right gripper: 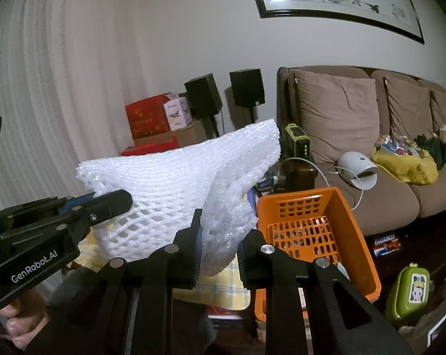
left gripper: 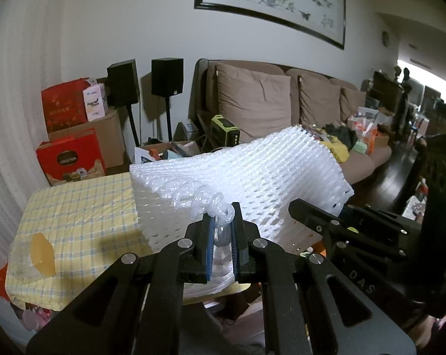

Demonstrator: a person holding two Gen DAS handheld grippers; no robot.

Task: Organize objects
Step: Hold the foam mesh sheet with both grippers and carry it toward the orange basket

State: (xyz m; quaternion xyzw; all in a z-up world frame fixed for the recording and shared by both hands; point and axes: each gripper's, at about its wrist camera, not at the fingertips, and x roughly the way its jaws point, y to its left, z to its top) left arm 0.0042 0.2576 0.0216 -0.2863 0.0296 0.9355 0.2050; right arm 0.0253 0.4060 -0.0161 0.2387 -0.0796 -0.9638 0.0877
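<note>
White foam netting (left gripper: 240,171), light, soft and springy, hangs stretched between both grippers above the yellow-checked desk (left gripper: 75,207). Left gripper (left gripper: 223,230) and right gripper (right gripper: 218,245) each pinch a bunched edge in their jaws; gathered edges look the best hold.

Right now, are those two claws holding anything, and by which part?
Yes. Both hold the white foam netting off the table. The left gripper pinches a bunched near edge; the right gripper clamps another gathered edge.
</note>
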